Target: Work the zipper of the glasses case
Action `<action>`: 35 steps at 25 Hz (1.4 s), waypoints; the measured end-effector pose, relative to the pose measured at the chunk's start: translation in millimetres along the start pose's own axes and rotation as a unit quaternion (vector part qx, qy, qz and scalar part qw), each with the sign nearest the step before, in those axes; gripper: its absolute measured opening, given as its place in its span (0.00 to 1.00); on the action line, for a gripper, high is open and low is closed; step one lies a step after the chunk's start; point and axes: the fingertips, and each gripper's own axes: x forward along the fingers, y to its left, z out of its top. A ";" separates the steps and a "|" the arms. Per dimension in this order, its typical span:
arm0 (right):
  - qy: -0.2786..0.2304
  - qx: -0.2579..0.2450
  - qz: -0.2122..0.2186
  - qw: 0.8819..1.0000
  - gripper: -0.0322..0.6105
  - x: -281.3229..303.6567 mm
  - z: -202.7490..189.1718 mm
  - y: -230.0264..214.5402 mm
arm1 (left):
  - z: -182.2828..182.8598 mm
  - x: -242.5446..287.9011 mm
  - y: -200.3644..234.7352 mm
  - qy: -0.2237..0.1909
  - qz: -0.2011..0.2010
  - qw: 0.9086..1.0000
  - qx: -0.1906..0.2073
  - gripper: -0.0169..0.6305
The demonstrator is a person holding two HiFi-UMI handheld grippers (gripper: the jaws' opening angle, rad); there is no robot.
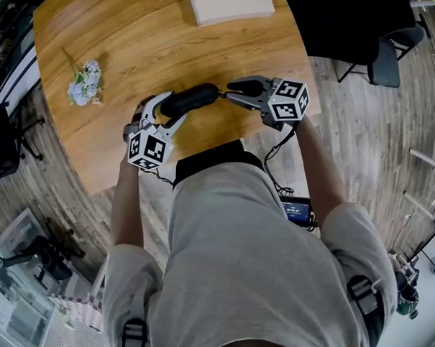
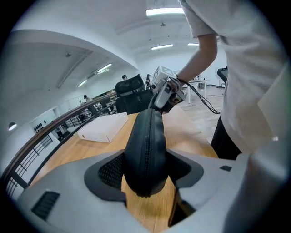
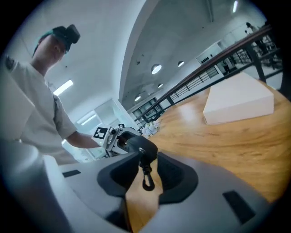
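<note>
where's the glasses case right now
In the head view the glasses case is mid-frame over the near edge of the wooden table, its left end clamped in the left gripper, its zipper pull between the fingers of the right gripper.

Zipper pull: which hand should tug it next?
Probably right. The right hand-held gripper has the zipper pull dangling between its jaws; the left hand-held gripper is busy clamping the glasses case.

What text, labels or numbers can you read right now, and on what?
No text reads clearly.
Small screen at the person's waist: lit characters, too small to read.
Marker cubes: black-and-white square patterns, no words.
Glasses case, white box: no print visible.
</note>
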 end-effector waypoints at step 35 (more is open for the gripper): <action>-0.040 0.117 0.173 0.977 0.34 -2.5 -6.4 15.1 | 17.4 1.5 -15.5 0.005 -0.021 0.998 0.060 0.46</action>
